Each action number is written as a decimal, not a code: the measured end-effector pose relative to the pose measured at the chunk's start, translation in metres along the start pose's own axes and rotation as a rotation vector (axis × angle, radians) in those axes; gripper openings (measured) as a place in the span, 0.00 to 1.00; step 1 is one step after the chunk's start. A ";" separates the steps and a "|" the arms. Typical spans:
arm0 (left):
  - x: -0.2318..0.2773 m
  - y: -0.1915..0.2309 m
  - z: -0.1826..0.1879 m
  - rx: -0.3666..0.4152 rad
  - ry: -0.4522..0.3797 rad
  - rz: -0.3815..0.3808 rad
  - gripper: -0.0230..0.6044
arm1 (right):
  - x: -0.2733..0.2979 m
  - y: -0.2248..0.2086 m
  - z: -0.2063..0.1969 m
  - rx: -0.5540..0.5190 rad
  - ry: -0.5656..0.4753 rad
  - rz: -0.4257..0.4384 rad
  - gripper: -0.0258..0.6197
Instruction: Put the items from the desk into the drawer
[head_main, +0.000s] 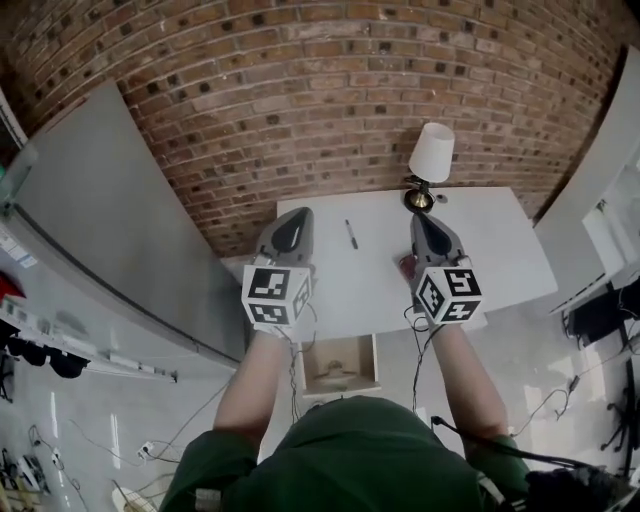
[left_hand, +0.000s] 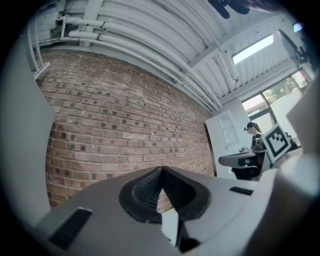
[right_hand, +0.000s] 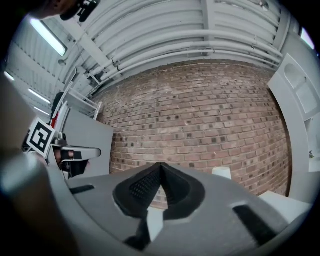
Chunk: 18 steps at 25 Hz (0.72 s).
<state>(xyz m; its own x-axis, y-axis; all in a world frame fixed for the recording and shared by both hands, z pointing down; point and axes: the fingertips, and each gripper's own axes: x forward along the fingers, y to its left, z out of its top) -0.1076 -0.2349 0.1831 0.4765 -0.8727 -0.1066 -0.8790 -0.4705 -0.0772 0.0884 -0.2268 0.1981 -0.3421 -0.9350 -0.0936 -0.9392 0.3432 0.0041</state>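
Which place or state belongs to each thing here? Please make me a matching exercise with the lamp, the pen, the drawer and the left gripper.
Things:
1. lamp
2. pen
3. drawer
4. left gripper

Places or states:
A. pulled open under the near edge of the desk
B. shut, holding nothing
C. lying flat on the desk top
D. standing at the desk's far edge

Right pairs: 1-D, 2-C, 3-A, 4-B.

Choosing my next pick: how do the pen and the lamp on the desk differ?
The pen lies flat; the lamp stands upright. The pen is dark and slim; the lamp is far bulkier, with a broad white shade. Both rest on the white desk.
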 end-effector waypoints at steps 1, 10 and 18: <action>-0.002 0.003 0.005 0.004 -0.012 0.007 0.05 | 0.001 0.003 0.006 -0.013 -0.011 0.002 0.04; -0.004 0.025 -0.003 0.013 0.040 0.070 0.05 | 0.002 0.023 0.023 -0.093 -0.050 0.011 0.04; -0.010 0.032 -0.011 -0.025 0.053 0.064 0.05 | 0.003 0.033 0.014 -0.101 -0.026 0.026 0.04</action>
<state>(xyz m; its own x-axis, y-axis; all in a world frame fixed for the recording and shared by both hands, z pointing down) -0.1409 -0.2432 0.1925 0.4182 -0.9065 -0.0583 -0.9082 -0.4159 -0.0471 0.0565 -0.2176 0.1844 -0.3666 -0.9229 -0.1175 -0.9286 0.3553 0.1067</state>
